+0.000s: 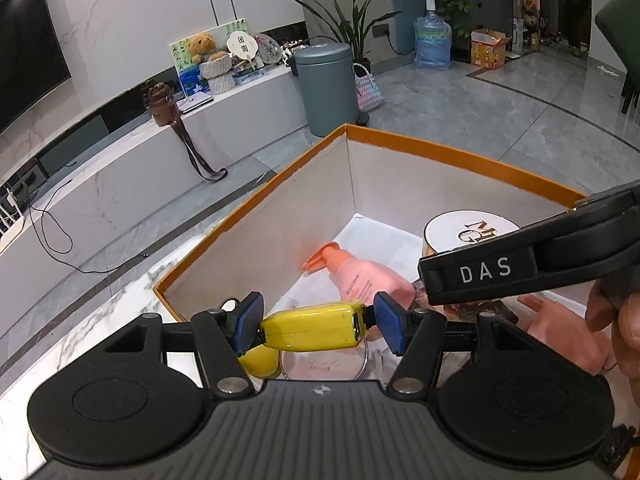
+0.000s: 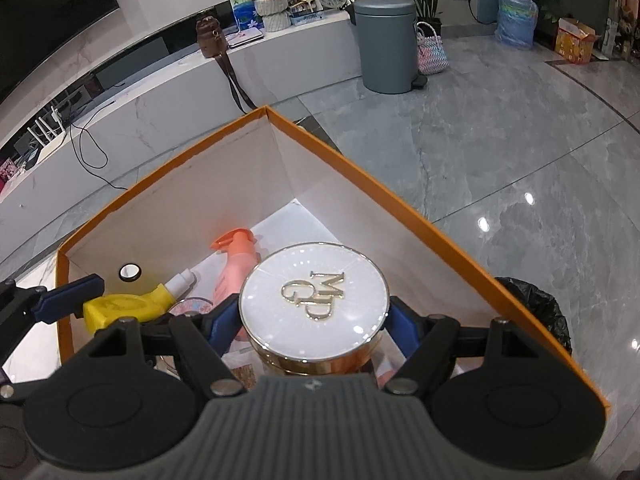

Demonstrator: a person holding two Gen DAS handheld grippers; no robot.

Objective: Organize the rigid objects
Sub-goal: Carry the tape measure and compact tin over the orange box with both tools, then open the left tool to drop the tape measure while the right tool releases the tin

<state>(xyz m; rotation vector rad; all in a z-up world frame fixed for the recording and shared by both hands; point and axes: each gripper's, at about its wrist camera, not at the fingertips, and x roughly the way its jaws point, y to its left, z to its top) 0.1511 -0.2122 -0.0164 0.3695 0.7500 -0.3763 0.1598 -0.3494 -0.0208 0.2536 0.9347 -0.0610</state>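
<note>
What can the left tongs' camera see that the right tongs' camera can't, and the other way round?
Only the left view shows a hand at the edge and the "DAS" lettering on the other tool. Only the right view shows the whole white round lid with gold letters, clamped by the right tongs, and a black bag outside the box. Both show the orange box, the pink bottle, the yellow bottle gripped by the left tongs, and the grey bin.
</note>
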